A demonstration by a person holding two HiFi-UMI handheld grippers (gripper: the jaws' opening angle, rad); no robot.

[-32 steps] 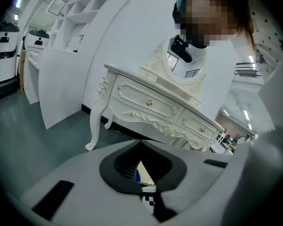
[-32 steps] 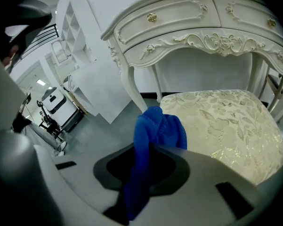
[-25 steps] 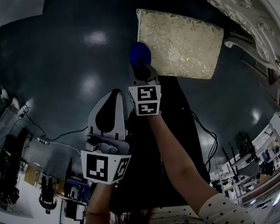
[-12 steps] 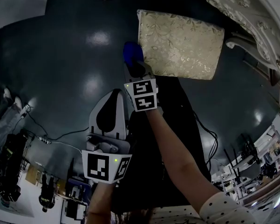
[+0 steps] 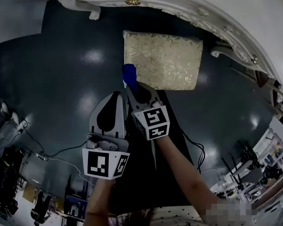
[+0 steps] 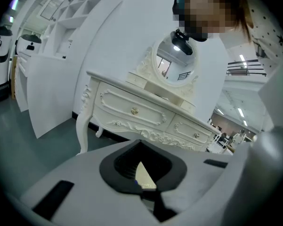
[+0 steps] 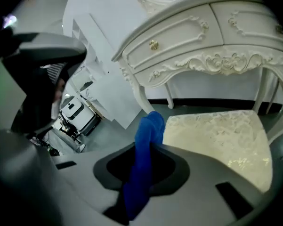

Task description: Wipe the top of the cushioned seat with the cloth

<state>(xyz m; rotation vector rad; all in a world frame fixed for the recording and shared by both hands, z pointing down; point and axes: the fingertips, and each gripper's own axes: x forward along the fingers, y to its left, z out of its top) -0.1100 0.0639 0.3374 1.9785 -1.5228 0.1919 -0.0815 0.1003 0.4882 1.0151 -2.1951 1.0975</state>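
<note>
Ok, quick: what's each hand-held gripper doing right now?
Left hand-held gripper: closed, holding nothing.
Right hand-held gripper: closed on the blue cloth.

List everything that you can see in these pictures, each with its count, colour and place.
cushioned seat: one, cream with a leaf pattern, in front of the dressing table
cloth: one, blue, at the seat's left edge, in the right tool
dressing table: one, white with gold knobs, beyond the seat
mirror: one, oval, white frame, on the dressing table
floor: dark, glossy
cables: several, dark, on the floor near the person
left tool: one, grey, jaws shut, empty, beside the right tool
right tool: one, grey, jaws shut on the cloth
arms: two, bare, behind the tools
</note>
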